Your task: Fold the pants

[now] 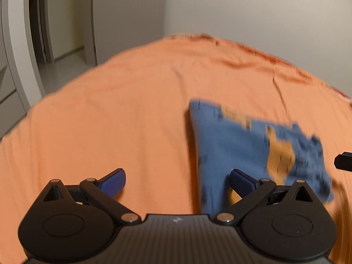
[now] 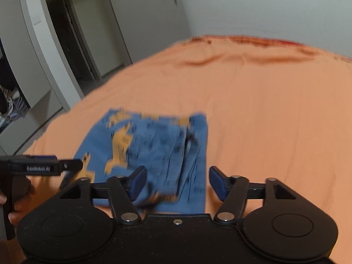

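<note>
My R claw (image 2: 177, 181) hung wide & empty right over the near edge of the folded pants (image 2: 154, 151) on the bed (image 2: 275, 110), long axis running away from me, L claw (image 1: 177, 183) also wide, pants off its right.

An orange sheet (image 1: 132, 110) covers the bed (image 2: 275, 110), lightly wrinkled toward its far edge. Folded blue pants (image 2: 154, 145) with orange print lie flat on it, just ahead of the right claw (image 2: 177, 182) and ahead-right of the left claw (image 1: 177, 181).
</note>
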`<act>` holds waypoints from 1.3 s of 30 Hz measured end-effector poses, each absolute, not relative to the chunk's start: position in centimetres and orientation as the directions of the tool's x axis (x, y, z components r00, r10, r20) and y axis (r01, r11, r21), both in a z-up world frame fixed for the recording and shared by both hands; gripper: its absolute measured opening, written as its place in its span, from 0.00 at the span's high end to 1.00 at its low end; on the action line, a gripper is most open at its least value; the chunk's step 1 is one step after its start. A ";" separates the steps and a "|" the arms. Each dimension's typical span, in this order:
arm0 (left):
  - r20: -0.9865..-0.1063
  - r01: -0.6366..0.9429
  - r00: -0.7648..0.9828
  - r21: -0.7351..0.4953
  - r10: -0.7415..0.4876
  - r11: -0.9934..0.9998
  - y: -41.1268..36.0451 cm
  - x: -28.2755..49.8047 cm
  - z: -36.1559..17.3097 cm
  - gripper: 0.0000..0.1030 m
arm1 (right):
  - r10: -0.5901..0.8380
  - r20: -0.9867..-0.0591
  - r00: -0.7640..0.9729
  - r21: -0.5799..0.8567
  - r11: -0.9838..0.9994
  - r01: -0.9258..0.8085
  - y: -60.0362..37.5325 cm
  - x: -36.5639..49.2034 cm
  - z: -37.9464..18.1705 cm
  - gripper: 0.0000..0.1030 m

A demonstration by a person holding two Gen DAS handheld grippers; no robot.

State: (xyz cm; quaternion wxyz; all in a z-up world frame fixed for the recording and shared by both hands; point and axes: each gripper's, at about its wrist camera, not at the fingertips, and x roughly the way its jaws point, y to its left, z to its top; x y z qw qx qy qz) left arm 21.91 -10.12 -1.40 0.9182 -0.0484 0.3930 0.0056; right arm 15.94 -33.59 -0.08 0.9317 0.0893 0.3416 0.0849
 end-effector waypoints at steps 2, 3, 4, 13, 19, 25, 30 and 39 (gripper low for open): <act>-0.689 -0.033 0.724 -0.073 -0.027 0.997 -10.6 23.4 -1.1 0.00 | 0.238 -0.600 0.764 0.244 0.964 -0.109 -34.4 17.6 0.5 0.34; -0.679 -0.025 0.733 -0.057 -0.020 0.998 -11.0 24.3 -1.0 0.00 | 0.245 -0.594 0.766 0.244 0.963 -0.118 -34.6 18.6 0.5 0.35; -0.679 -0.021 0.734 -0.032 -0.006 0.999 -11.1 25.3 -1.1 0.00 | 0.249 -0.589 0.769 0.239 0.963 -0.128 -34.7 19.6 0.3 0.40; -0.675 0.007 0.736 0.072 0.044 0.997 -12.2 27.3 -3.3 0.00 | 0.212 -0.631 0.747 0.157 0.977 -0.145 -34.8 22.7 -1.4 1.00; -0.673 0.012 0.739 0.062 0.033 0.998 -12.5 26.8 -2.3 0.00 | 0.125 -0.636 0.762 0.080 0.992 -0.097 -34.8 22.3 -2.2 0.86; -0.659 0.026 0.751 0.076 0.031 0.997 -12.6 25.9 -1.9 0.00 | 0.218 -0.541 0.812 -0.084 0.947 -0.310 -29.1 21.6 0.1 0.64; -0.678 0.027 0.735 0.069 0.027 0.997 -12.2 25.1 -2.7 0.01 | 0.207 -0.533 0.821 -0.242 0.892 -0.383 -25.7 21.3 -0.9 0.63; -0.735 0.050 0.676 -0.017 -0.046 0.999 -11.2 24.3 -2.9 0.00 | 0.086 -0.603 0.793 -0.252 0.923 -0.292 -29.6 18.0 -3.7 0.48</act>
